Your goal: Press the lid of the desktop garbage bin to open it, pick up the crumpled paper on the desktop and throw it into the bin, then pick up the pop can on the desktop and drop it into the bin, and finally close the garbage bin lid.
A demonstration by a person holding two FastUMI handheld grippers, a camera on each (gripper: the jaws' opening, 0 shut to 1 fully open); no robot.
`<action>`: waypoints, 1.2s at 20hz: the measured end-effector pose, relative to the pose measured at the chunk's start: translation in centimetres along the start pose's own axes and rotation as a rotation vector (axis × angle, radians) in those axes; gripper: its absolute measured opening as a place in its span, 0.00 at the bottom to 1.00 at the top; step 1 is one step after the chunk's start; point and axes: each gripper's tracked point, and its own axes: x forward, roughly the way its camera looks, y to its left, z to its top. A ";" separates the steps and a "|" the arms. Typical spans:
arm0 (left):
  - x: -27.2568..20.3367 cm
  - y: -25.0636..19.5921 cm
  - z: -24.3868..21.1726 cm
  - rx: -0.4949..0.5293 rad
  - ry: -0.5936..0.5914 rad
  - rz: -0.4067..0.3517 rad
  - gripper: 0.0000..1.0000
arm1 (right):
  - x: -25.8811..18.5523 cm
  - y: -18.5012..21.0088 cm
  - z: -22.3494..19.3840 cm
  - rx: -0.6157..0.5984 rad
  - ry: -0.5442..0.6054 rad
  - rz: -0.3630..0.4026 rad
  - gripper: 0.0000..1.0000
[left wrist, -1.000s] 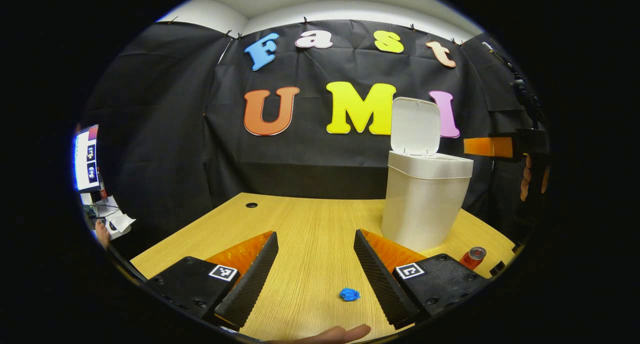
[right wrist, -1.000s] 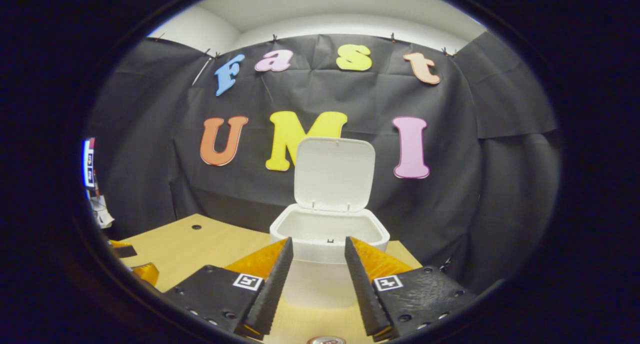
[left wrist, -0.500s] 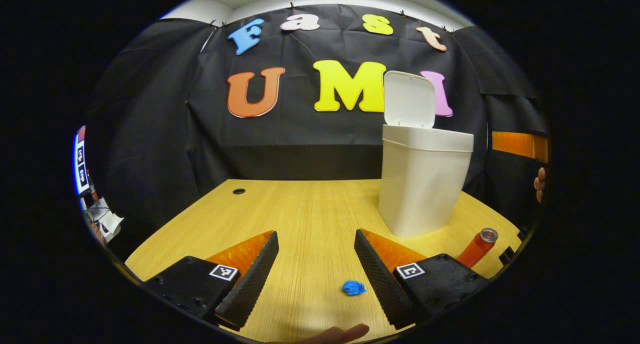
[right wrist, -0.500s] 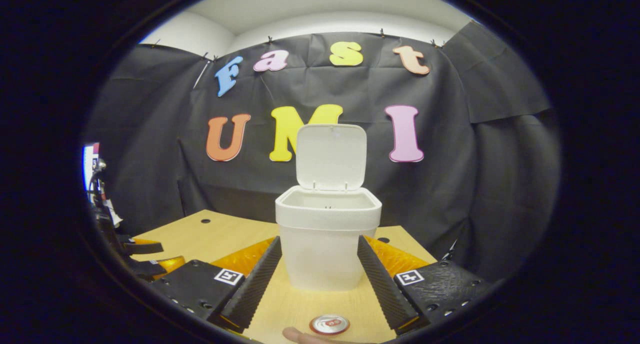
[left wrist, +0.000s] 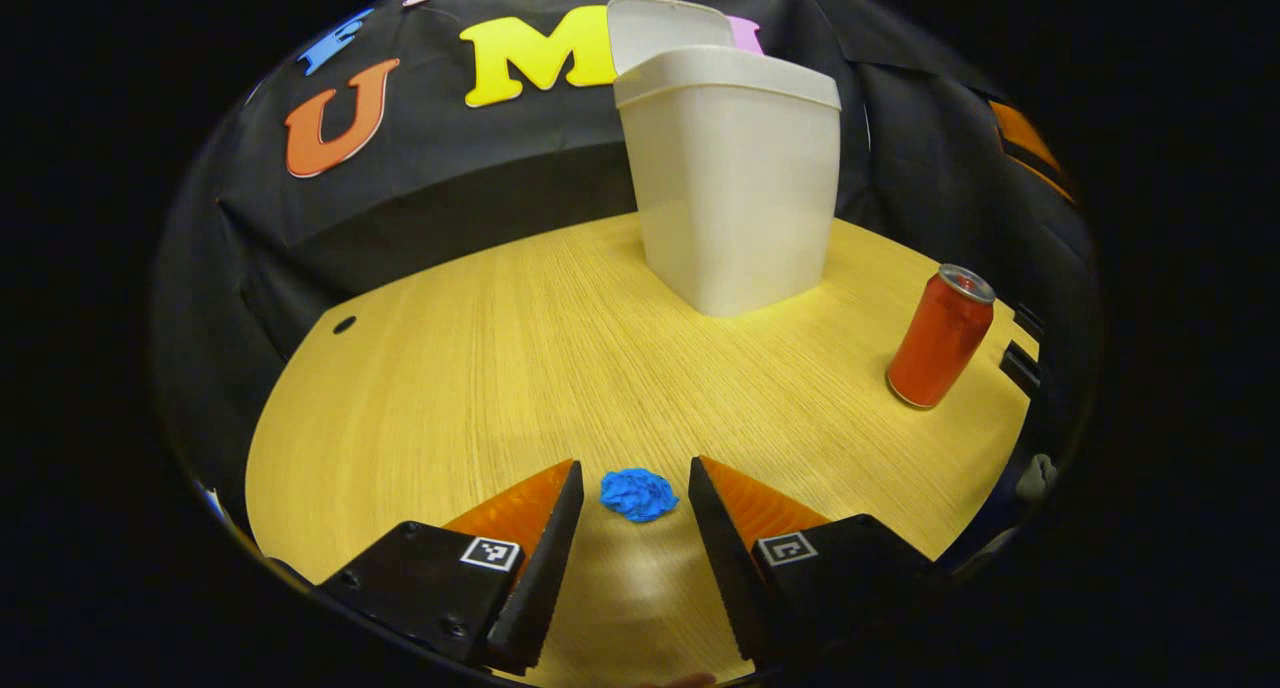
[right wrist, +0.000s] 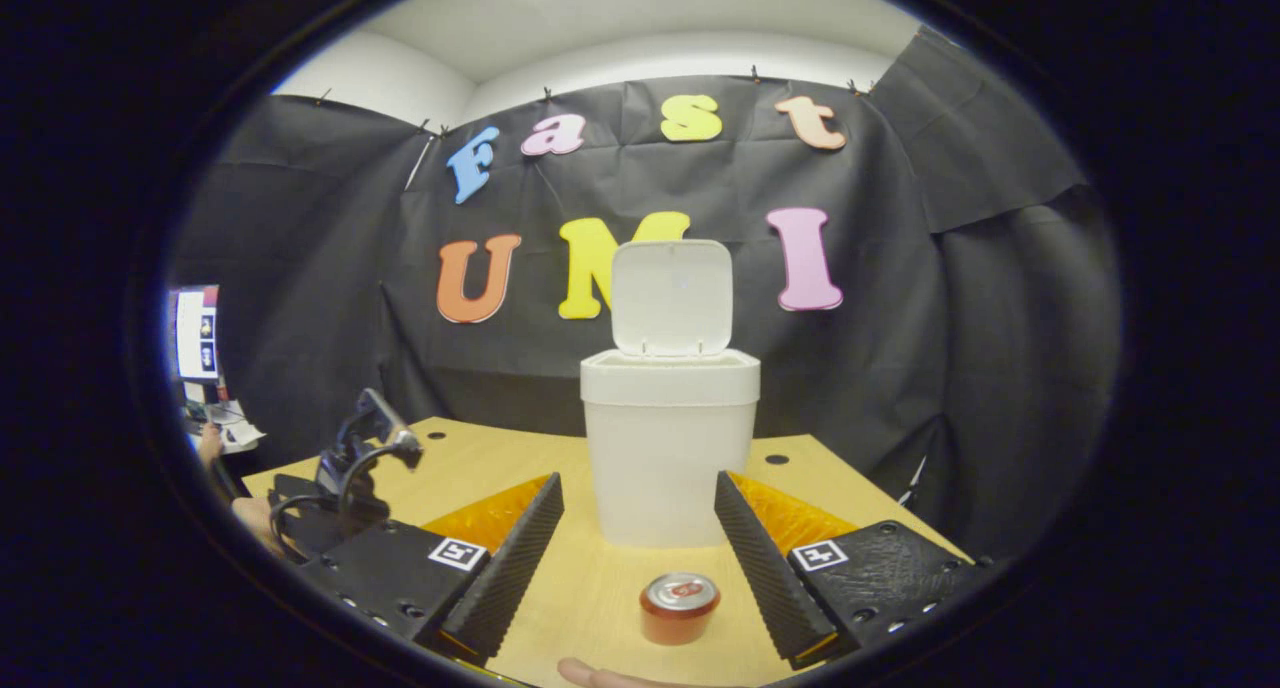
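Left tool (left wrist: pixel 628 468) spread wide, low over the table (left wrist: pixel 450 368), the blue crumpled paper (left wrist: pixel 639 494) sitting between its fingers (left wrist: pixel 545 548), not touched by either. In the left gripper view, going left to right: paper at the near edge, white garbage bin (left wrist: pixel 735 188) farther back on the table with lid (left wrist: pixel 660 23) up, red pop can (left wrist: pixel 940 338) upright to the right of the bin, well apart from it. Right tool (right wrist: pixel 638 483) also spread wide, gripping nothing. In the right gripper view, bin (right wrist: pixel 668 448) stands dead ahead, lid (right wrist: pixel 672 296) raised upright, can (right wrist: pixel 679 606) on the table between the fingers (right wrist: pixel 500 578) and nearer than the bin, clear of both. Left tool's rear body (right wrist: pixel 355 468) at far left over the table
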 end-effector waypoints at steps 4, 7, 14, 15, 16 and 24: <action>1.8 1.1 0.7 -0.098 0.031 -0.006 0.72 | 0.0 -0.6 -6.6 0.031 0.140 0.013 0.95; 1.7 1.1 0.4 -0.091 0.026 0.003 0.67 | 0.2 -1.8 -11.0 0.051 0.234 -0.023 0.95; 2.4 1.3 1.5 -0.066 0.016 0.014 0.44 | 0.9 -3.8 -14.6 0.051 0.318 -0.083 0.96; 2.4 1.5 1.7 -0.065 0.014 0.020 0.44 | 1.0 -4.0 -14.9 0.052 0.324 -0.089 0.96; 2.2 1.7 1.7 -0.062 0.010 0.030 0.43 | 1.2 -4.1 -14.9 0.050 0.328 -0.093 0.96; -1.0 3.7 5.6 -0.078 -0.129 0.107 0.43 | 2.7 -5.1 -15.7 0.011 0.336 -0.119 0.97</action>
